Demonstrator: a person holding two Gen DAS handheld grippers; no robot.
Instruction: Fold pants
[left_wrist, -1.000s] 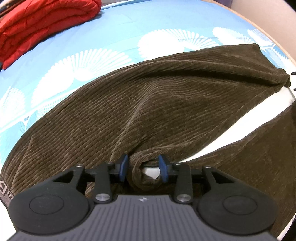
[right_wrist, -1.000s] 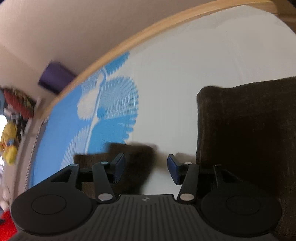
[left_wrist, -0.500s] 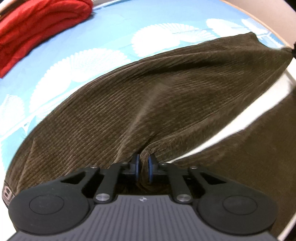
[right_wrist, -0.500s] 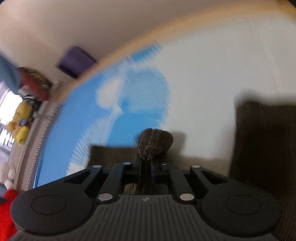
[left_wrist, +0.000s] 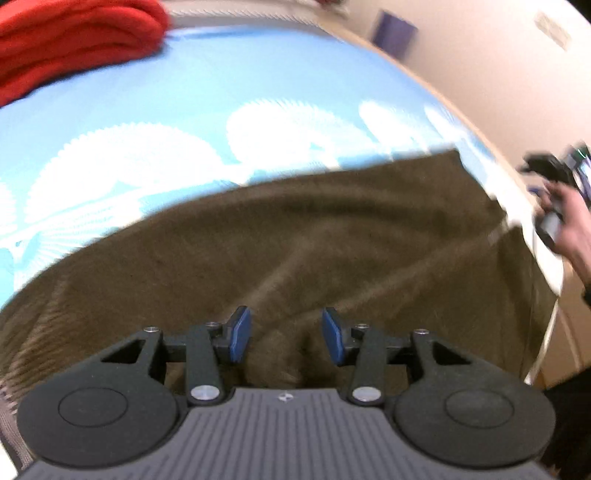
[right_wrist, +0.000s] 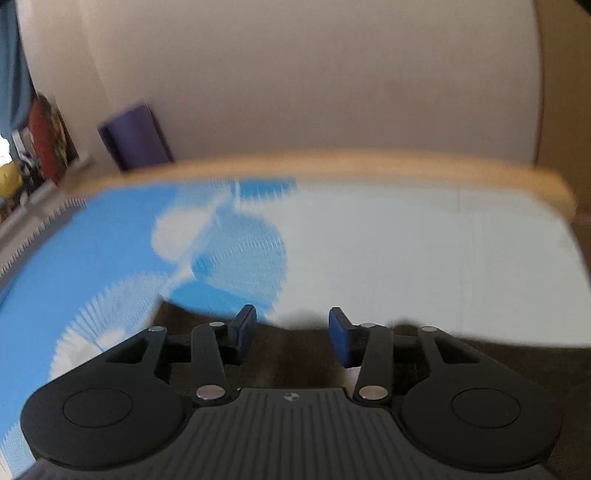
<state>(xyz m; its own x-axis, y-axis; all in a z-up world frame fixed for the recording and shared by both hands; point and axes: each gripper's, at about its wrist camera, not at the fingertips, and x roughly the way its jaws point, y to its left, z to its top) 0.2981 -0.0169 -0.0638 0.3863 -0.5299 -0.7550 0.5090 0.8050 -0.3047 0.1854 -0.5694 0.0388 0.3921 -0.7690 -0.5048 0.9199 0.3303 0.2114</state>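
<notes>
**Both grippers let go over the brown pants**

The brown pants (left_wrist: 332, 236) lie spread across the bed (left_wrist: 229, 85), on its blue sheet with white fan shapes. Their long axis runs left to right in the left wrist view, the far end reaching toward the bed's right edge. The left gripper (left_wrist: 283, 334) hangs just over the near edge, its blue-padded fingers (left_wrist: 239, 334) wide apart with a bunched ridge of cloth between them, gripped by neither. The right gripper (right_wrist: 291, 334) is also apart, holding nothing, dark cloth beneath it and white bed surface ahead. Judging by this, one leg has been laid over the other and released to settle flat. A red blanket (left_wrist: 74, 40) sits at the far corner, well apart.
</notes>
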